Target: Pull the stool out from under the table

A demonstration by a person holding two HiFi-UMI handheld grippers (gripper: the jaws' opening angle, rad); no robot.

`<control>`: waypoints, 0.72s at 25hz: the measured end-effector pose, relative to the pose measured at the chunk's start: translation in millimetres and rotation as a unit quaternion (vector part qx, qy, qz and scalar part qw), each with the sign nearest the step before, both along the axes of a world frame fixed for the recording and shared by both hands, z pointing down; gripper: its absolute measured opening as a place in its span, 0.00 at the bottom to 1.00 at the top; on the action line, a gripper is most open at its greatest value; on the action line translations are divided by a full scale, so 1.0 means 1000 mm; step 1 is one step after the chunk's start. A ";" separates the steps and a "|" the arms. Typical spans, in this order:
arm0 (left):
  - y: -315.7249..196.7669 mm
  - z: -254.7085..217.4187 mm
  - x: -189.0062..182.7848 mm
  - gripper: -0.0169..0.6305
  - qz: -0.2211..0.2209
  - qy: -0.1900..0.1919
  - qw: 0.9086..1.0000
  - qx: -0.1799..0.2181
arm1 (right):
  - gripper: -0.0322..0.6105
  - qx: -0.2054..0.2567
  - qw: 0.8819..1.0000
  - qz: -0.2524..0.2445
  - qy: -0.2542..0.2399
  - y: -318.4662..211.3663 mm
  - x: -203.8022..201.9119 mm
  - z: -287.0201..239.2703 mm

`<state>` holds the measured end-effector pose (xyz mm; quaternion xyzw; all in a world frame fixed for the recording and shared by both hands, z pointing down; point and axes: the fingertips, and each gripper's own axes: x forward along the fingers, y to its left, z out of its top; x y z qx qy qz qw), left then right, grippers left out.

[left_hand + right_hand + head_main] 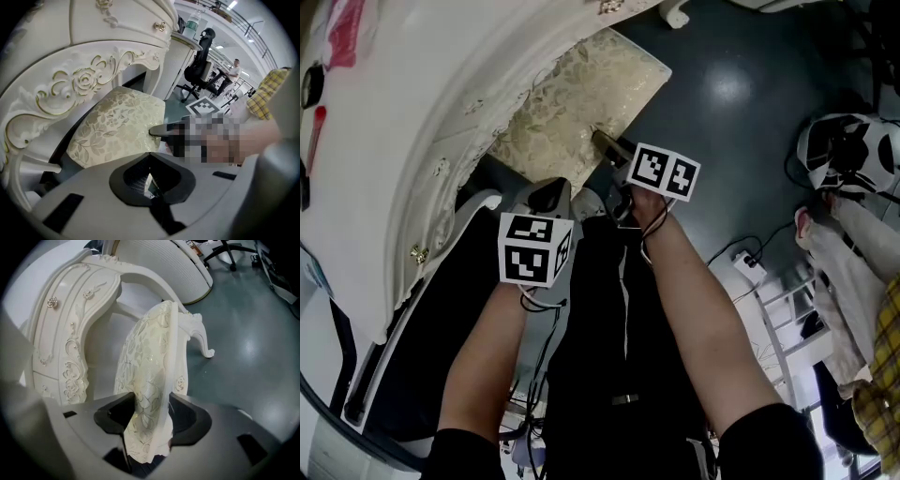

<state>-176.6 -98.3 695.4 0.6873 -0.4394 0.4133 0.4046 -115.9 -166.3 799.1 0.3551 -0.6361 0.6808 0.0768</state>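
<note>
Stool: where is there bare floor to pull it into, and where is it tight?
Bare dark floor lies right of the stool, as far as the white power strip and its cables. It is tight on the left, where the seat tucks under the table.

Floor (pixel 750 141): dark grey, glossy; one light glare at 1 o'clock in the head view. White power strip (pixel 748 267) with cable at 4 o'clock. Left gripper view, 1 o'clock: black office chair (pixel 200 65) beside a white ribbed counter (pixel 180 51). Ceiling strip lights (pixel 230 5) above.
</note>
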 end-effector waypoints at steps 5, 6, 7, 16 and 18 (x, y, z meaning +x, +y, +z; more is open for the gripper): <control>0.006 -0.001 0.013 0.02 0.037 -0.002 0.999 0.001 | 0.42 -0.011 1.000 0.012 0.006 0.031 0.045 0.002; 0.006 -0.001 0.016 0.02 0.046 -0.001 0.999 0.001 | 0.42 -0.012 1.000 0.019 0.009 0.038 0.054 0.003; 0.007 0.000 0.019 0.02 0.054 0.000 0.999 0.001 | 0.42 -0.014 1.000 0.025 0.010 0.045 0.063 0.003; 0.030 -0.001 0.046 0.02 0.100 0.010 0.995 -0.006 | 0.42 -0.036 0.997 0.064 0.011 0.113 0.139 0.006; 0.033 0.000 0.052 0.02 0.109 0.014 0.994 -0.008 | 0.42 -0.039 0.996 0.072 0.018 0.123 0.154 0.006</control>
